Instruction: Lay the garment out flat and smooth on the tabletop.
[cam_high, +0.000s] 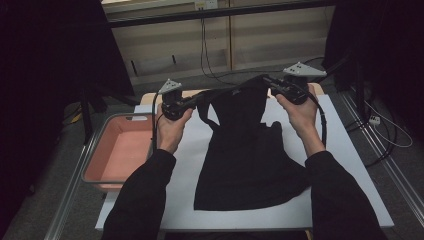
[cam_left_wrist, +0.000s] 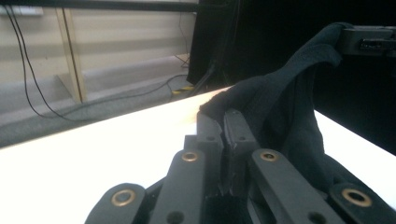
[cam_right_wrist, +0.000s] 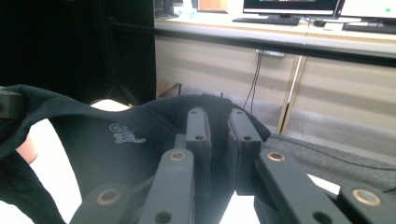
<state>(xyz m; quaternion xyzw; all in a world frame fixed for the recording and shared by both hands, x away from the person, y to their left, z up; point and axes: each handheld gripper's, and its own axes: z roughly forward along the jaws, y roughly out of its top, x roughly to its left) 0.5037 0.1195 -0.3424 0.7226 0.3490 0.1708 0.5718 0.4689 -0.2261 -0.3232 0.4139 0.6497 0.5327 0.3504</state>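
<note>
A white table (cam_high: 345, 165) stands in a dim room, with a pink tray (cam_high: 117, 155) beside it. A black shirt (cam_high: 247, 160) lies on the table, its top lifted up. The left gripper (cam_high: 192, 102) and right gripper (cam_high: 270, 87) each pinch one shoulder

The black garment (cam_high: 247, 155) is soft, matt knit cloth; the gripper (matt black, brass-looking rivets) (cam_left_wrist: 224, 122) seems plastic; tabletop (cam_high: 175, 200) smooth white.
</note>
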